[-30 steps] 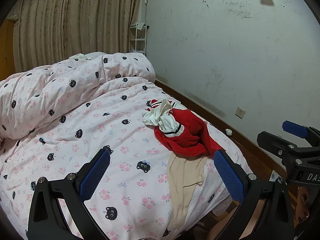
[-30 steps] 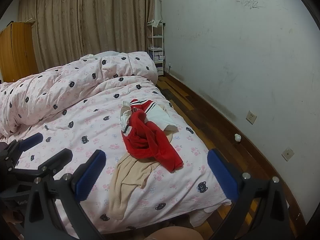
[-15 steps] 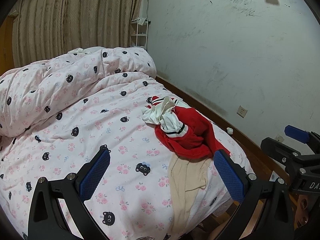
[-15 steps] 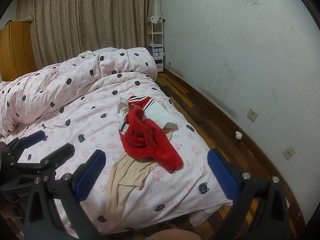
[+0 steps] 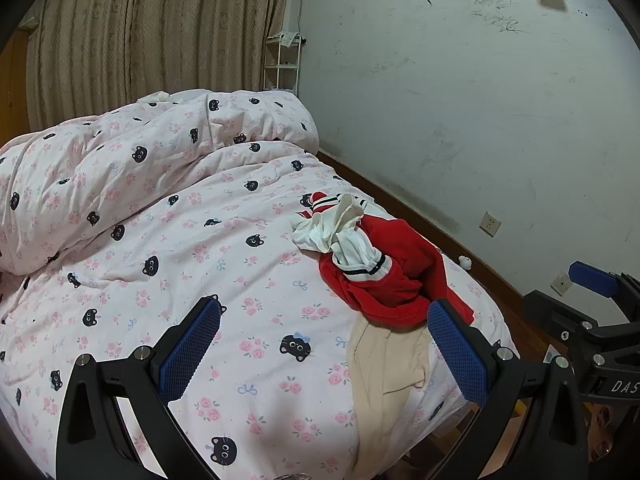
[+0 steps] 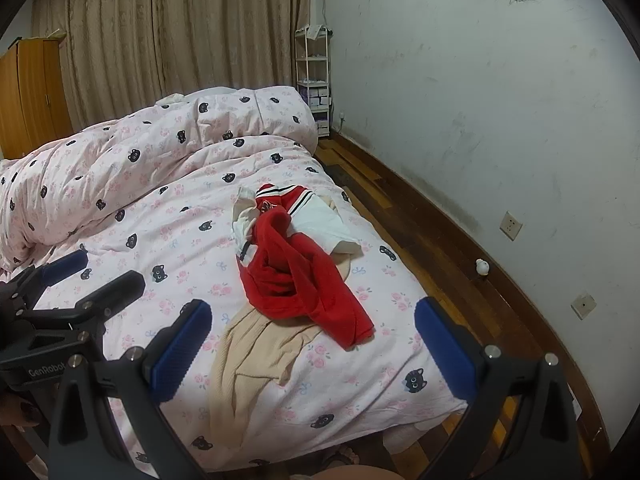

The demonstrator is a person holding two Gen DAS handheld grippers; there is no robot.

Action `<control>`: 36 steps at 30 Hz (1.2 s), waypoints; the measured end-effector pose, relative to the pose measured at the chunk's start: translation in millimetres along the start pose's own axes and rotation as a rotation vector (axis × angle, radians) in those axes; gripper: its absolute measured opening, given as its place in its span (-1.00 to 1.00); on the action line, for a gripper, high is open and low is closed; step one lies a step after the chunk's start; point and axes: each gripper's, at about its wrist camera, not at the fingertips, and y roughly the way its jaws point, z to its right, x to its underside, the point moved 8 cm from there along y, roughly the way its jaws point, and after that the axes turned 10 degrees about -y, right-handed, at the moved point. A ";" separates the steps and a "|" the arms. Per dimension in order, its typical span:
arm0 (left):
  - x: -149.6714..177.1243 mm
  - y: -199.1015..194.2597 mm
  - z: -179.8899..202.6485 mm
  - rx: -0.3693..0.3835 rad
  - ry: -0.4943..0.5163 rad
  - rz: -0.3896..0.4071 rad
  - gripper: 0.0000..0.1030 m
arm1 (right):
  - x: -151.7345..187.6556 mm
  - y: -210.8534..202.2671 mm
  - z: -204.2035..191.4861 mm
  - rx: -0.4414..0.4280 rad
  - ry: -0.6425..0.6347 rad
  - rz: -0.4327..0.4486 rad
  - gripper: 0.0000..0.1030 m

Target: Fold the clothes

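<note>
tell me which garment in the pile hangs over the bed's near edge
The beige garment. It runs out from under the red garment to the bed's near edge, while the red one and the white one lie farther in.

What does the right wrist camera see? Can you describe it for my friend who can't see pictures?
A crumpled red garment lies tangled with a white top over a beige garment on a bed with a pink cat-print duvet. The open right gripper hangs in front of the pile, holding nothing, with the left gripper at the left edge.
</note>
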 end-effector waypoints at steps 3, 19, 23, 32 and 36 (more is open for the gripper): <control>-0.3 1.4 -0.4 -0.001 0.001 -0.001 1.00 | -1.3 1.6 -0.4 -0.001 -0.001 0.002 1.00; -11.9 42.9 4.0 0.016 0.007 -0.025 1.00 | -0.6 12.4 4.5 -0.003 0.007 -0.008 1.00; -22.2 67.0 11.0 0.039 -0.006 -0.021 1.00 | 2.0 19.7 10.8 0.001 0.017 -0.015 1.00; -39.5 131.1 19.9 0.041 -0.015 -0.031 0.99 | 8.4 44.3 30.0 -0.004 0.064 -0.035 1.00; -41.5 153.1 19.1 0.021 -0.020 -0.039 0.95 | 12.0 54.5 37.0 -0.007 0.081 -0.045 1.00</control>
